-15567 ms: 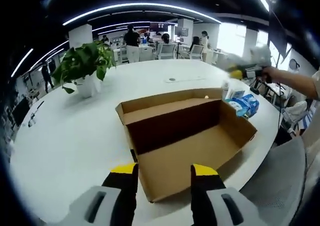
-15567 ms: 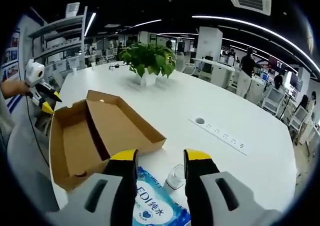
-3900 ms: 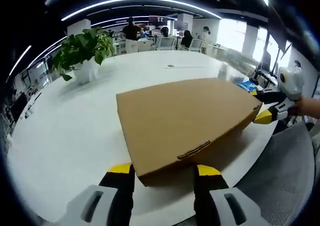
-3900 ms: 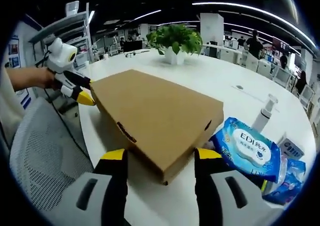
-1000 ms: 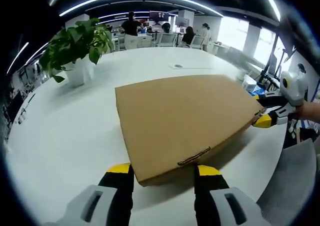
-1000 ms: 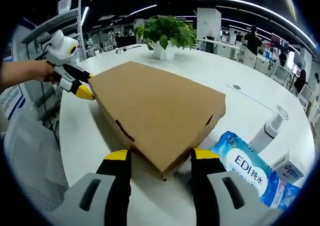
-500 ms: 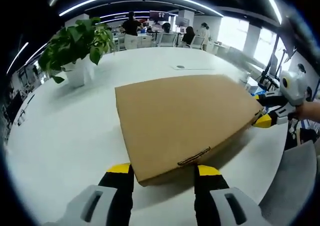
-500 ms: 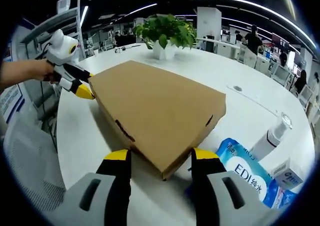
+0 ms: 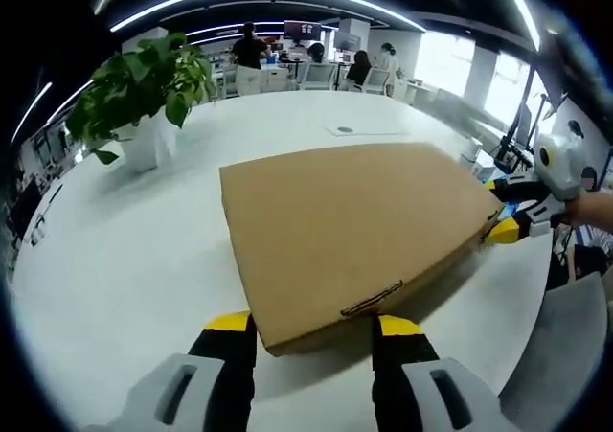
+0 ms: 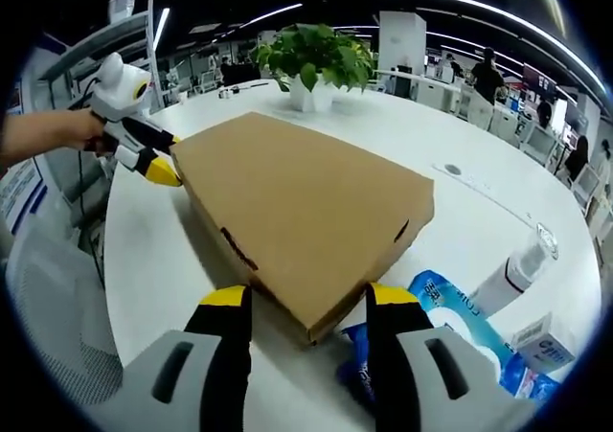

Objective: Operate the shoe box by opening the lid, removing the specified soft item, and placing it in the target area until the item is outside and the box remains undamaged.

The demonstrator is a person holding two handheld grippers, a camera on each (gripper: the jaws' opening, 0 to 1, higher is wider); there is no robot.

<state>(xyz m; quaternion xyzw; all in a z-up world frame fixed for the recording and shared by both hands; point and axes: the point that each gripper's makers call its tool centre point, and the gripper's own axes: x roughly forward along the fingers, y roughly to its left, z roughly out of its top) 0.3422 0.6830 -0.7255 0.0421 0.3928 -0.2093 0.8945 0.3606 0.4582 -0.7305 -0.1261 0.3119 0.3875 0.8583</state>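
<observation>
The closed box (image 9: 350, 226) lay on a round white table (image 9: 115, 260) in an open office lit by ceiling strips. Each gripper, left (image 9: 311, 325) and right (image 10: 308, 298), stood open, astride a box corner, gripping nothing. A plant (image 10: 313, 56) stood beyond; wipes (image 10: 450, 322) and a bottle (image 10: 512, 269) lay beside the box.
</observation>
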